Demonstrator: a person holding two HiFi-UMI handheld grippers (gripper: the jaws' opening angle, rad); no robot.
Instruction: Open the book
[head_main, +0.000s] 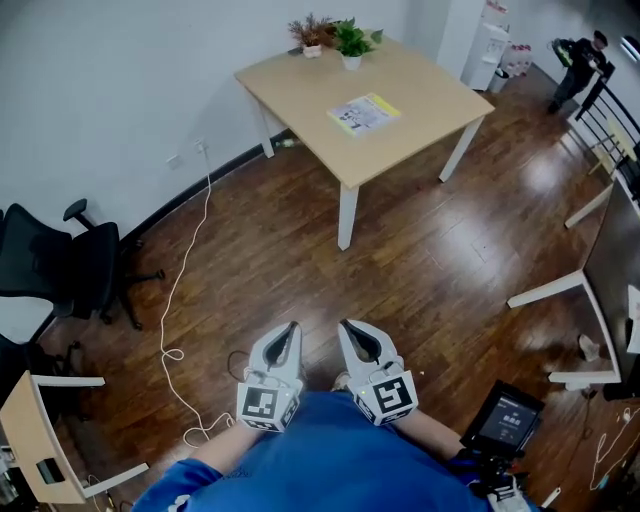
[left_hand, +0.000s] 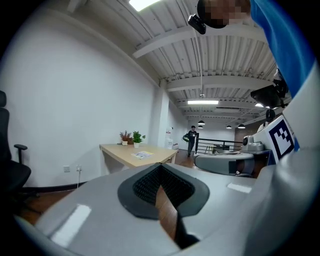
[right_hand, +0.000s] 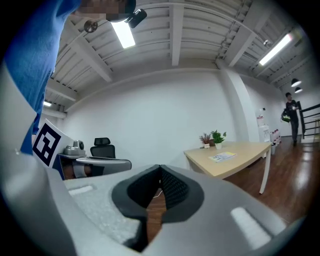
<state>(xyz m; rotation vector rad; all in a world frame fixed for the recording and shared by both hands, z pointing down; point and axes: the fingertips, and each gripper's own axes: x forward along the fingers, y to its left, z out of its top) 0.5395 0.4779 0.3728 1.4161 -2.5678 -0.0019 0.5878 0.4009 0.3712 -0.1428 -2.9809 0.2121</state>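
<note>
At the far left, a black office chair (head_main: 60, 265) and a white cable (head_main: 185, 290) looping over the wood floor (head_main: 420, 260) toward the near side. Risk 1, as a guess: catching a foot on that cable on the walk to the table, with the loops just left of the path.

Farther off, centre to right, a pale table (head_main: 300, 90) with the book (head_main: 363, 113) lying flat, seemingly shut, toward the near right side, and 2 potted plants (head_main: 335, 38) at the far corner. Risk 2: shoving the thin book across the smooth top, or off the edge, instead of lifting the cover.

Near the body, well apart from the book, the left gripper (head_main: 292, 326): closed, tips touching, nothing between. Just right of that, the right gripper (head_main: 345, 324): likewise closed and empty.
</note>
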